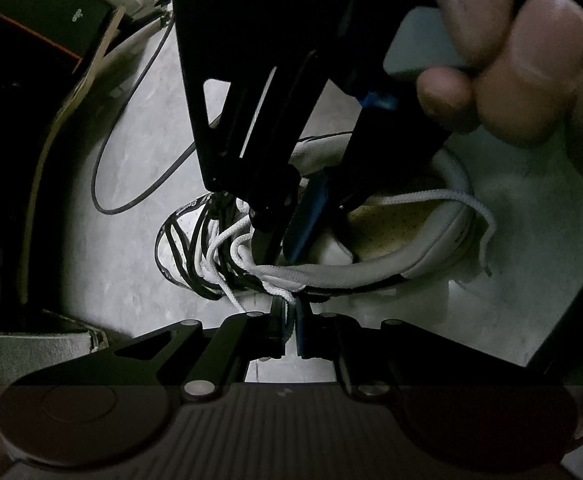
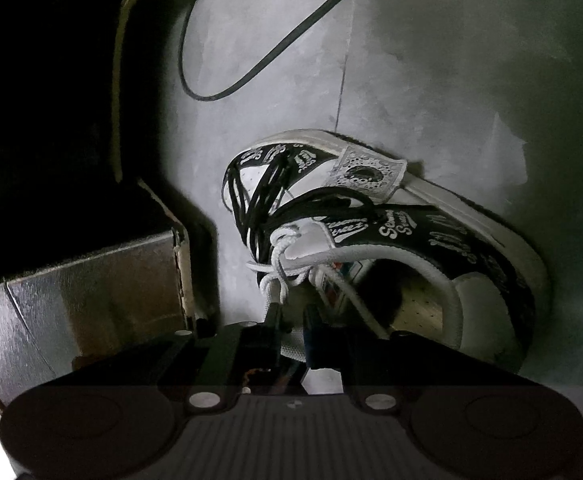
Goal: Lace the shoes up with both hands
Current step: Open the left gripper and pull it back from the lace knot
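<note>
A black-and-white sneaker lies on the grey floor, threaded with black laces toward the toe and a white lace near the collar. In the left wrist view my left gripper is shut on a strand of the white lace just outside the shoe's near edge. My right gripper, held by a hand, comes down from above at the top eyelets. In its own view the right gripper has white fabric of the shoe's upper edge clamped between its jaws. A loose lace end hangs over the heel.
A black cable loops over the floor beyond the toe. A dark cabinet and a shiny metal-faced box stand close on the left. Bare floor lies to the right of and beyond the shoe.
</note>
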`<state>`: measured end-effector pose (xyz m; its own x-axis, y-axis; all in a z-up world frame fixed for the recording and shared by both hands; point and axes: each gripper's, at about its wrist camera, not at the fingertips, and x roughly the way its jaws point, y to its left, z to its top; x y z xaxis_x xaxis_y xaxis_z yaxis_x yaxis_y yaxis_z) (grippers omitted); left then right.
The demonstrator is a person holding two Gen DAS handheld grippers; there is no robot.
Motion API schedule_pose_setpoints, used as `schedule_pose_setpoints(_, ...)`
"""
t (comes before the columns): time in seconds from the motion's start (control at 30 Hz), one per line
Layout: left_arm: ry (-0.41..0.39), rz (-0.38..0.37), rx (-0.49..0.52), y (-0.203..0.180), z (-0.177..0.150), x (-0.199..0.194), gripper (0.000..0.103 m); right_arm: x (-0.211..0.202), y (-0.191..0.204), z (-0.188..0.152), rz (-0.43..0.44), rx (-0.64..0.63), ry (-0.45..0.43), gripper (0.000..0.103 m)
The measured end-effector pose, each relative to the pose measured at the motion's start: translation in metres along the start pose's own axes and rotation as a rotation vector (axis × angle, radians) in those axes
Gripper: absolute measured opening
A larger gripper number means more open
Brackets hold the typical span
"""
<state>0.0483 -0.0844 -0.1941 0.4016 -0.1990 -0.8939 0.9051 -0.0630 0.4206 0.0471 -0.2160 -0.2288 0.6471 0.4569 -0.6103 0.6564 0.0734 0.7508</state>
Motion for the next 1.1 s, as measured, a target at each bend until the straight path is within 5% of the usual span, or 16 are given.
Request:
schedule_pose_setpoints(0.17,0.015,0.001,-0.043,0.003,0.001,-0.001,0.014,0.001,0.011,-0.002,-0.027,-0.109,-0.002,0.008)
schedule_pose_setpoints(0.27,0.034,0.024,-0.060,0.002,-0.003,-0.001,0.033,-0.001,0.019,-0.003,-0.043,-0.171,-0.006,0.006)
schedule_pose_setpoints(0.47,0.033,0.005,-0.208,0.014,-0.009,-0.007,0.034,-0.004,0.029,-0.003,-0.081,-0.284,-0.013,0.006)
schedule_pose_setpoints(0.63,-0.018,0.003,-0.577,0.045,-0.012,-0.018,0.033,-0.004,0.031,-0.006,-0.098,-0.340,-0.025,0.006)
schedule_pose_setpoints(0.77,-0.044,-0.020,-0.749,0.048,-0.014,-0.018,0.030,-0.005,0.030,-0.006,-0.100,-0.344,-0.029,0.006)
schedule_pose_setpoints(0.93,-0.057,-0.057,-0.921,0.050,-0.025,-0.024,0.030,-0.007,0.033,-0.006,-0.118,-0.395,-0.049,0.006)
schedule_pose_setpoints(1.1,-0.099,-0.089,-0.980,0.049,-0.021,-0.029,0.029,-0.006,0.034,-0.005,-0.133,-0.417,-0.051,0.007)
